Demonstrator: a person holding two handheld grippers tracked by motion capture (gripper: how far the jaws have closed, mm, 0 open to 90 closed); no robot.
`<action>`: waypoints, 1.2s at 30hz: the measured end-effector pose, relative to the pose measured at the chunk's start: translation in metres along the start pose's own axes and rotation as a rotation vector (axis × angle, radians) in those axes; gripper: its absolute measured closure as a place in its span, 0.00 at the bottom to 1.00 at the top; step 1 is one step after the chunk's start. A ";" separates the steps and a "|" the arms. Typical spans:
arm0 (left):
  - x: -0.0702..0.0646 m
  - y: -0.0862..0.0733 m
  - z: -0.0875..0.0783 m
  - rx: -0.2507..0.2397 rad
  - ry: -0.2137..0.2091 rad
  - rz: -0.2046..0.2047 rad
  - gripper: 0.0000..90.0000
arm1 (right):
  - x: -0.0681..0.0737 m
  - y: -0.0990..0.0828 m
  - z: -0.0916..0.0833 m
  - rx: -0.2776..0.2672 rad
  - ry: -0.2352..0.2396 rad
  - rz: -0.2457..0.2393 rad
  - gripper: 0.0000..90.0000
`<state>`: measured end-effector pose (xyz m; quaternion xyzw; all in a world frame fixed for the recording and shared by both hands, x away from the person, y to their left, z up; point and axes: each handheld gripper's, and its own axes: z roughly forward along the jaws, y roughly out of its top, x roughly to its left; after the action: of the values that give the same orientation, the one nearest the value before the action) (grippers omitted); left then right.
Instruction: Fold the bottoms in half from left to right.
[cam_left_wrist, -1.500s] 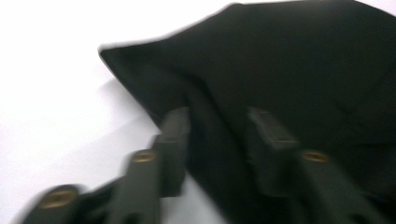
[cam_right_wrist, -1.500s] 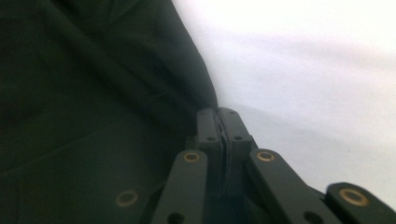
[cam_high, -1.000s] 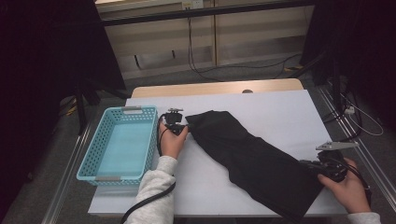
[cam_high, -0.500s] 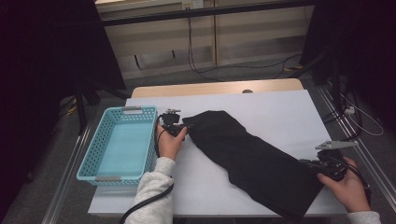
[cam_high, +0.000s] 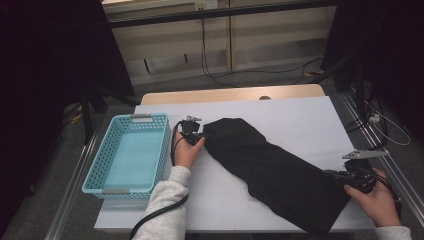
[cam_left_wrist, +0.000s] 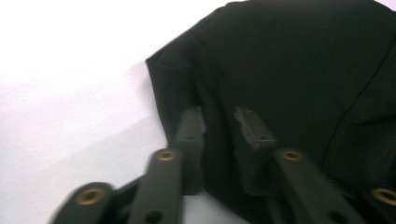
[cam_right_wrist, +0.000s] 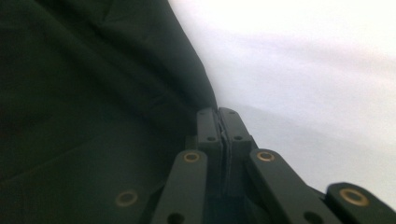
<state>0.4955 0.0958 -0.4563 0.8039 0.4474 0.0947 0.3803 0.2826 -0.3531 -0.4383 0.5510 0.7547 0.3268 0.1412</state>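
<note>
Between the closing left fingers (cam_left_wrist: 219, 122) lies the black cloth (cam_high: 270, 165); the right fingers (cam_right_wrist: 218, 122) clamp its edge.

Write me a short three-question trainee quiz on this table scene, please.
1. True or false: the black cloth lies inside the turquoise plastic basket.
2. The jaws of the right gripper are: A) wide open above the table; B) closed at the cloth's edge; C) inside the basket.
3. In the high view, on which side of the cloth does the basket stand?

Key: 1 false, it lies on the white table cover; 2 B; 3 left.
</note>
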 end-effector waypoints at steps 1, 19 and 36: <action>0.000 0.000 0.000 0.002 -0.002 -0.004 0.90 | 0.000 0.000 0.000 0.001 0.000 -0.001 0.99; 0.014 -0.001 -0.025 -0.046 0.059 -0.113 0.93 | 0.015 0.005 0.011 0.005 0.031 -0.041 0.98; 0.000 -0.004 -0.019 -0.040 -0.034 -0.093 0.92 | -0.023 0.005 0.000 -0.048 -0.079 0.017 0.98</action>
<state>0.4834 0.1071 -0.4457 0.7761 0.4756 0.0724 0.4077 0.2943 -0.3741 -0.4384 0.5664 0.7358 0.3239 0.1811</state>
